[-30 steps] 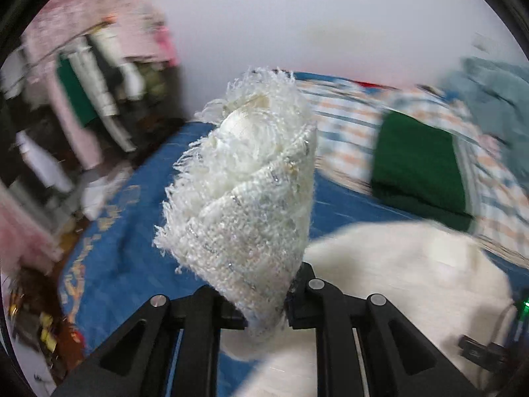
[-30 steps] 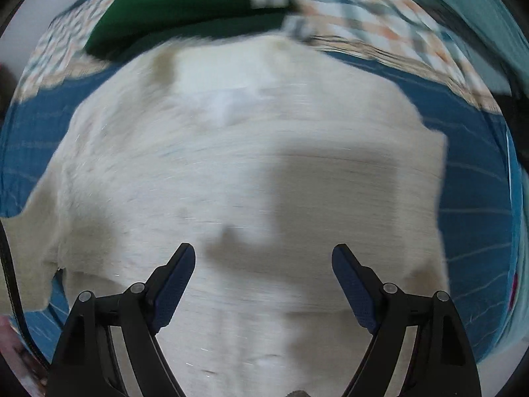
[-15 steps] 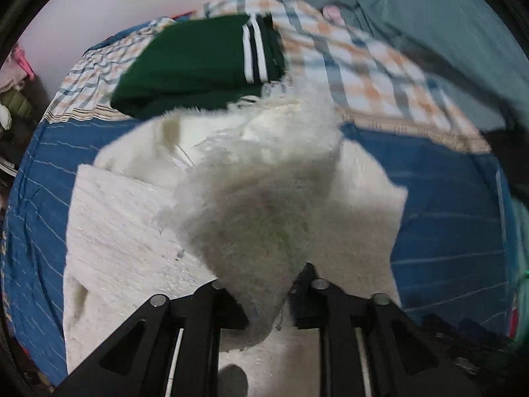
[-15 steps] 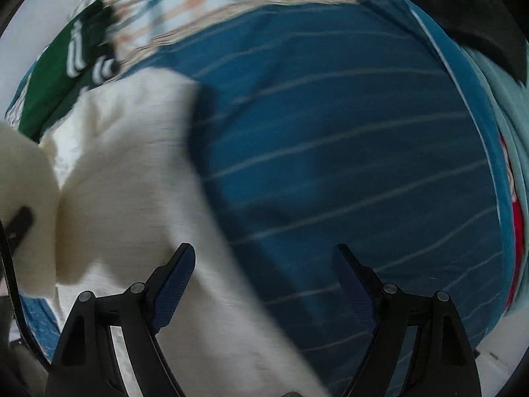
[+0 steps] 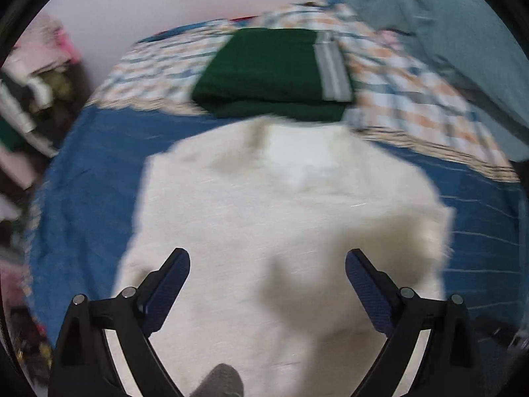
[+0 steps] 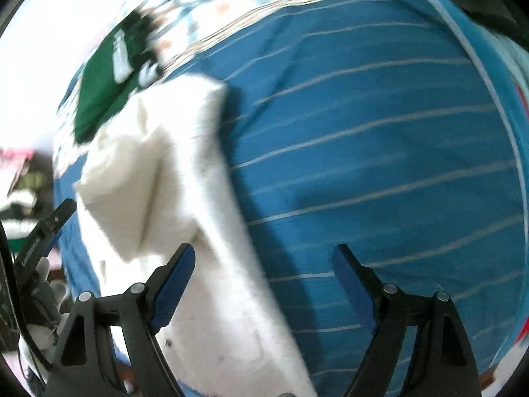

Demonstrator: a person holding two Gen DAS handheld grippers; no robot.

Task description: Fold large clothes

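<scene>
A white fuzzy garment [image 5: 281, 218] lies spread on the blue striped bed cover [image 5: 92, 178]. My left gripper [image 5: 267, 274] is open and empty, hovering above the garment's near part. In the right wrist view the same garment [image 6: 185, 178] lies at the left with a folded flap on top. My right gripper [image 6: 264, 274] is open and empty, above the garment's right edge and the blue cover [image 6: 380, 165]. The left gripper's finger [image 6: 46, 228] shows at the far left of the right wrist view.
A folded dark green garment [image 5: 274, 72] with a white stripe lies just beyond the white one on a checked blanket [image 5: 410, 92]. A grey-blue cloth pile [image 5: 446, 26] lies at the back right. Clutter and hanging clothes [image 5: 29, 99] fill the left side beyond the bed.
My left gripper held a corner of the white garment up, carried it over the garment, and has now let it go and opened. My right gripper stayed open and swung right.
</scene>
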